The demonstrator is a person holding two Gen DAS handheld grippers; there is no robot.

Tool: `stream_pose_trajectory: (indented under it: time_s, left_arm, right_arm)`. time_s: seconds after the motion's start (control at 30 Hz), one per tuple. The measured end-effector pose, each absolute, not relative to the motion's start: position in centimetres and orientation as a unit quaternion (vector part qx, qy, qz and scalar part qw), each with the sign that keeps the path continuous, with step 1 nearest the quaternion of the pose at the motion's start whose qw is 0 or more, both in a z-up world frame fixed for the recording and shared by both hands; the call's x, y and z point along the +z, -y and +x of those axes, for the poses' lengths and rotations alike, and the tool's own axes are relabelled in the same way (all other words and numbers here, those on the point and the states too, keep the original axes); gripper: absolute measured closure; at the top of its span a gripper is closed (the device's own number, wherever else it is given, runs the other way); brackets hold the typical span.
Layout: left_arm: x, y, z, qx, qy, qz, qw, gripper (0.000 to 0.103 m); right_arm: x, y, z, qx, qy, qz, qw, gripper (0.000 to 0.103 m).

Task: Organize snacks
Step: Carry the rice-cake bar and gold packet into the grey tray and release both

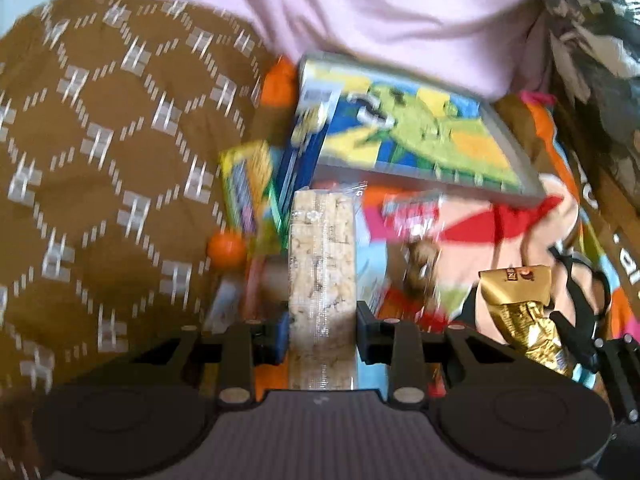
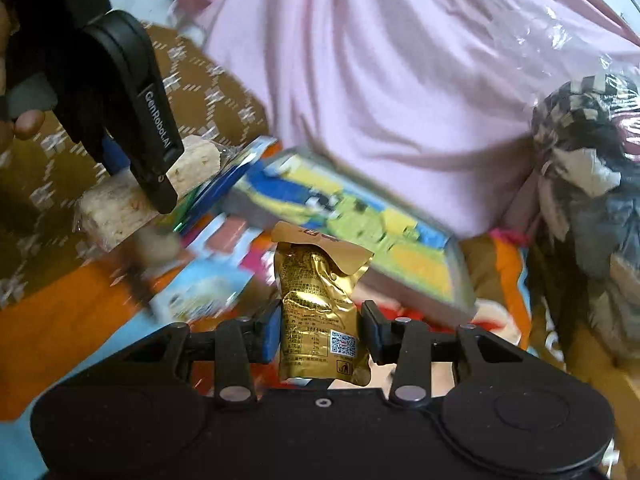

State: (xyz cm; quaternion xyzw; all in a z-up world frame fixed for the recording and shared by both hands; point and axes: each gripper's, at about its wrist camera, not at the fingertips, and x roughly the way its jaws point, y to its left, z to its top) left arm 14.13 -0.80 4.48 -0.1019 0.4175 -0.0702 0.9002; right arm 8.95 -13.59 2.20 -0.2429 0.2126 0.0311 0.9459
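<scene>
My left gripper (image 1: 322, 330) is shut on a long clear-wrapped rice-crisp bar (image 1: 322, 260), held above a pile of snacks. The bar and the left gripper (image 2: 158, 184) also show at the left of the right wrist view, the bar (image 2: 120, 208) sticking out both sides of the fingers. My right gripper (image 2: 320, 334) is shut on a gold foil snack packet (image 2: 320, 312), upright between the pads. That packet (image 1: 516, 304) shows at the lower right of the left wrist view. A yellow-green snack box (image 1: 248, 184) and an orange round candy (image 1: 226, 249) lie below the bar.
A flat colourful picture box (image 1: 408, 136) lies ahead on a cartoon-print blanket (image 1: 500, 224); it also shows in the right wrist view (image 2: 360, 224). A brown patterned cloth (image 1: 100, 160) covers the left. Pink fabric (image 2: 380, 80) rises behind. A plastic bag of dark items (image 2: 584, 168) sits right.
</scene>
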Motion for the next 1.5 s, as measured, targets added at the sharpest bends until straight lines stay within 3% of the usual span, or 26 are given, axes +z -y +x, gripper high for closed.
stream_pose_trajectory:
  time_s: [0.43, 0.8, 1.17, 1.5]
  left_arm:
    - [10.2, 4.4, 25.3, -0.09, -0.336, -0.086, 0.934, 0.067]
    - [5.9, 6.9, 33.2, -0.103, -0.345, -0.112, 0.926, 0.067]
    - [4.0, 6.8, 34.9, -0.092, -0.353, -0.081, 0.927, 0.067]
    - [2.0, 6.7, 35.8, -0.094, -0.391, -0.094, 0.911, 0.067]
  right_arm:
    - [6.3, 16.9, 20.4, 0.005, -0.107, -0.25, 0.962, 0.059]
    - [2.4, 18.0, 27.5, -0.012, -0.142, -0.225, 0.964, 0.058]
    - [-0.3, 19.1, 32.1, -0.008, -0.243, -0.142, 0.96, 0.058]
    - [-1.0, 19.2, 32.1, -0.006, -0.263, -0.123, 0.957, 0.056]
